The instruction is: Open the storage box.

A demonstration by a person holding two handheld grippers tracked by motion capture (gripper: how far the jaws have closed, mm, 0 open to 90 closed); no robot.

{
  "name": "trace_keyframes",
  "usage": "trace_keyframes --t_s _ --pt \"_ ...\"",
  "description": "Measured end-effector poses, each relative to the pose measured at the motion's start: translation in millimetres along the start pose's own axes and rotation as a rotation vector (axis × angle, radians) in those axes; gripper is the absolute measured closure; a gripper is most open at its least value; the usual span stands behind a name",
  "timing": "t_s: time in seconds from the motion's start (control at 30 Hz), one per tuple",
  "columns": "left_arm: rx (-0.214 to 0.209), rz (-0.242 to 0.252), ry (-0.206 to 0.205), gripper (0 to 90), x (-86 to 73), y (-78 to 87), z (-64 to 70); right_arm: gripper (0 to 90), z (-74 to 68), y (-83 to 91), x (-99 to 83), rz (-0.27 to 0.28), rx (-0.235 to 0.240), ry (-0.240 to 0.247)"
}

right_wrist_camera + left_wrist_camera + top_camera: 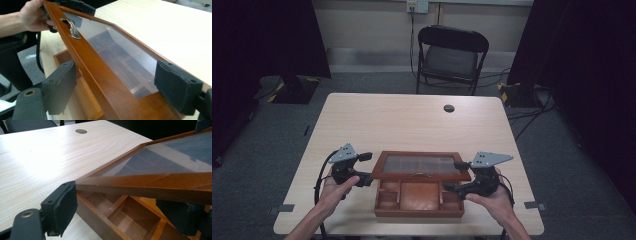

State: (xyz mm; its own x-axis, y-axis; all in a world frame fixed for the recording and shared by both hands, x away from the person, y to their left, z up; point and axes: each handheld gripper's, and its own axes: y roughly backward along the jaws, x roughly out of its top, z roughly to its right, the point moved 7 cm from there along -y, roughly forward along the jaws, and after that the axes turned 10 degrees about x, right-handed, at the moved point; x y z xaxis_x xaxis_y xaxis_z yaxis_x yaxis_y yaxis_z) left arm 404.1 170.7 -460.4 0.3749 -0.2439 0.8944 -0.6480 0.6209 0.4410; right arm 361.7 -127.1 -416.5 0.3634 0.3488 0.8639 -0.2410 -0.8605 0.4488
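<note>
The worktop (377, 120) is a rectangular light wood-grain surface with rounded corners. A round dark cable grommet (449, 108) sits in it near the far edge. A brown wooden compartment box (419, 199) rests directly on the worktop near the front edge, roughly centred between left and right.

Both hand-held grippers: black bodies, grey three-cornered top plates, black cables. Jaws black, foam-padded, brass-coloured rivet and small screws. Forearms bare, no sleeves.
</note>
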Motion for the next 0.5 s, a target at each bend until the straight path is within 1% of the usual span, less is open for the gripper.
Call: trace_keyframes --t_s 0.17,0.3,0.37,0.4,0.5 --pt "-0.002 0.007 0.01 16.6 3.2 -1.4 -0.3 18.1 7.1 3.1 0.6 0.016 -0.023 -0.004" --pt "-0.003 0.013 0.021 15.6 4.8 -3.1 -0.7 18.0 14.0 6.1 0.3 0.014 -0.047 -0.013" --pt "0.002 0.012 0.02 15.5 5.5 -3.6 -1.6 18.2 16.5 6.9 0.4 0.021 -0.048 -0.017" --pt "-0.002 0.011 0.023 15.7 6.3 -4.0 -1.1 18.2 17.8 7.3 0.5 0.022 -0.054 -0.02" --pt "0.001 0.009 0.001 16.3 11.0 -4.4 -1.5 19.7 22.3 8.0 1.6 0.036 -0.063 -0.025"
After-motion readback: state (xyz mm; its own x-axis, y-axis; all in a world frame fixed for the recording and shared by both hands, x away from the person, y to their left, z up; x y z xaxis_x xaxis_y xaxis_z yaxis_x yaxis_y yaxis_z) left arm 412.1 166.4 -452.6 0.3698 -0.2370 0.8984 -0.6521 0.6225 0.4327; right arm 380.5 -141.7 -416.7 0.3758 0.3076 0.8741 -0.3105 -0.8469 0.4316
